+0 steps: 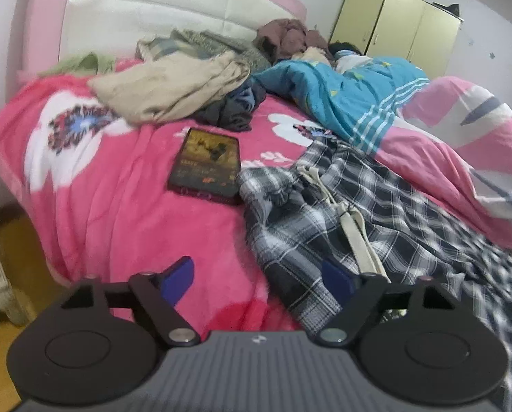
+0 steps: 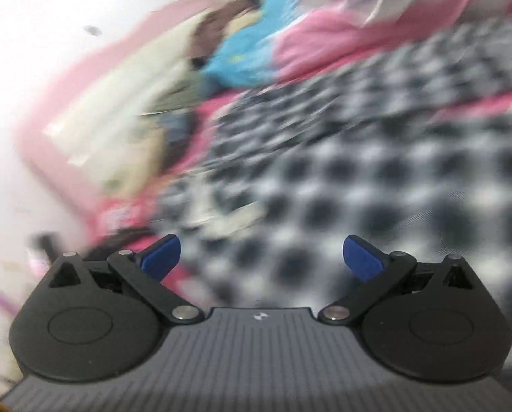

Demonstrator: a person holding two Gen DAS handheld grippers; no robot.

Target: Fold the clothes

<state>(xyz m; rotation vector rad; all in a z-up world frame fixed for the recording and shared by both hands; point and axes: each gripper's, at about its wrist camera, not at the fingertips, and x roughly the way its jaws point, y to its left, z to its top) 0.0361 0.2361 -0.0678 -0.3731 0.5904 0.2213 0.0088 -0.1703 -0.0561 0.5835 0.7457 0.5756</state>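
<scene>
- Left tongs (image 1: 257,276): blue pads spread, nothing pinched; the left pad (image 1: 177,279) hangs over bare pink bedspread (image 1: 118,206), the right pad (image 1: 336,276) sits at the near edge of the plaid garment (image 1: 324,206), whether touching it I cannot tell
- Plaid garment: black-and-white check, rumpled, on the bed ahead and to the right of the left tongs; pale drawstring (image 1: 352,226) runs down its middle toward the right pad
- Phone (image 1: 206,164): flat on the bedspread, just left of the garment's far corner, ahead of the left tongs
- Heap of other clothes (image 1: 173,86) near the headboard, well apart from the tongs; blue quilt (image 1: 341,99) beyond the garment
- Right tongs (image 2: 261,257): pads spread, empty; view heavily blurred; plaid garment (image 2: 341,171) fills the field directly ahead and below
</scene>
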